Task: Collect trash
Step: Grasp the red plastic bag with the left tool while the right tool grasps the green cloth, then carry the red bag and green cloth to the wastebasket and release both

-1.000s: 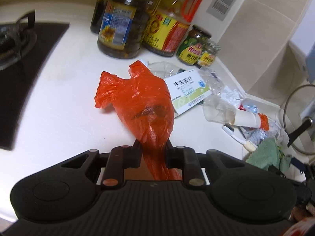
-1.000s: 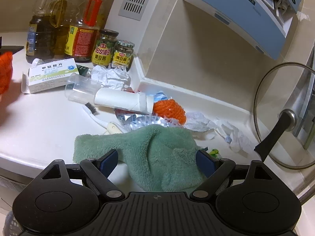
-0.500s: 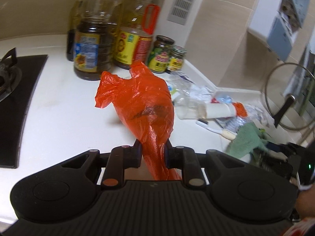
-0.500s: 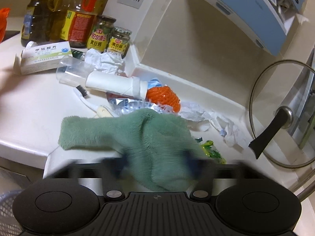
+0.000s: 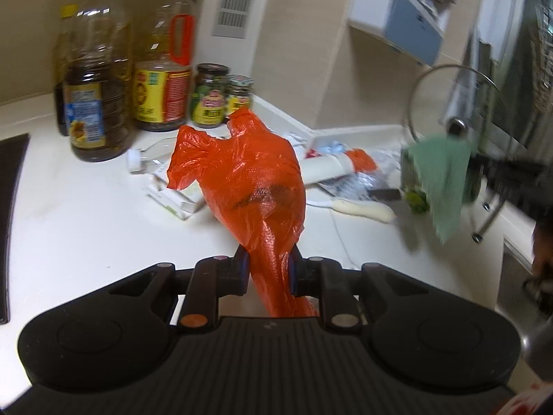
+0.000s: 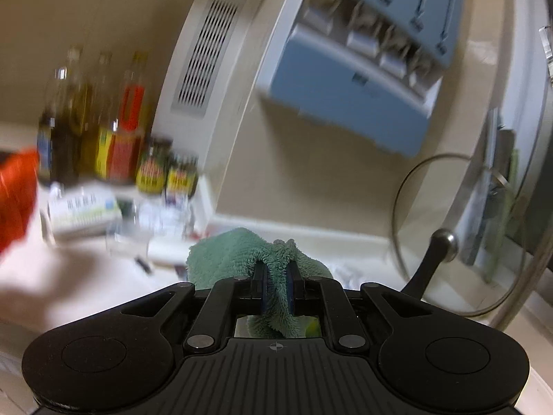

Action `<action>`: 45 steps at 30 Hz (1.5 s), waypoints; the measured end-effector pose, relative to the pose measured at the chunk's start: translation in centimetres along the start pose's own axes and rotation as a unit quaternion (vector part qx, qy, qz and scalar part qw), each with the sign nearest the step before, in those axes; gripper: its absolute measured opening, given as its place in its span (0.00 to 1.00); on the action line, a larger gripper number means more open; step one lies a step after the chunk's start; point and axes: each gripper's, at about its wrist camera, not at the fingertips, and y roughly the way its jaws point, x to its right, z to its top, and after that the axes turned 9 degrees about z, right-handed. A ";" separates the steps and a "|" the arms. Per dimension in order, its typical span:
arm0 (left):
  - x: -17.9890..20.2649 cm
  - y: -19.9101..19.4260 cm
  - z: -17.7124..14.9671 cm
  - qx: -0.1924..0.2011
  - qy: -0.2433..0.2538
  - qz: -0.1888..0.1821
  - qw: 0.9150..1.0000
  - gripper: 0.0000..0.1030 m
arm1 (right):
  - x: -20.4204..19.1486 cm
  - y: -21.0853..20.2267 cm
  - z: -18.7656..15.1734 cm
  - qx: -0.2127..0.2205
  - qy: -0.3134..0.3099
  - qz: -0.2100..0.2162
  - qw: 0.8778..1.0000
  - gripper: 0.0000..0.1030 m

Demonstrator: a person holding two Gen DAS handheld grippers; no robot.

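Oil bottles [image 5: 100, 79], jars [image 5: 211, 97], prob. lid [image 6: 449, 235].

Two grippers are in view: the left gripper [image 5: 268, 269] and the right gripper [image 6: 276, 288]. One orange plastic bag [image 5: 252, 180] and one green cloth [image 6: 235, 256] show. Against the wall stand three large oil bottles [image 5: 100, 79], with a fourth, dark one partly hidden behind them, and two small jars [image 5: 211, 95] with yellow labels. On the table [image 5: 86, 214] lie one clear plastic bottle with a white cap [image 5: 145, 157], one flat white carton [image 5: 176, 197], one white tube with an orange end [image 5: 331, 167] and one toothbrush [image 5: 359, 207]. One glass pot lid [image 6: 459, 242] stands at the right. One blue wall rack [image 6: 352, 83] and one vent grille [image 6: 204, 55] are on the wall. The crumpled wrappers are too blurred to count.
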 end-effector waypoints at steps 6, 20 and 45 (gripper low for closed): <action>1.1 -0.4 -1.0 -0.012 0.047 -0.050 0.998 0.18 | -0.1 -4.4 1.7 0.023 0.032 0.060 0.997 0.10; 2.0 -0.2 -7.8 -0.120 0.160 -0.123 0.972 0.18 | -10.4 -5.2 -6.4 -0.126 -0.016 0.192 0.973 0.10; 0.1 9.3 -18.4 -0.292 0.132 -0.088 0.943 0.18 | -16.5 3.2 -19.6 -0.310 -0.025 0.235 0.921 0.10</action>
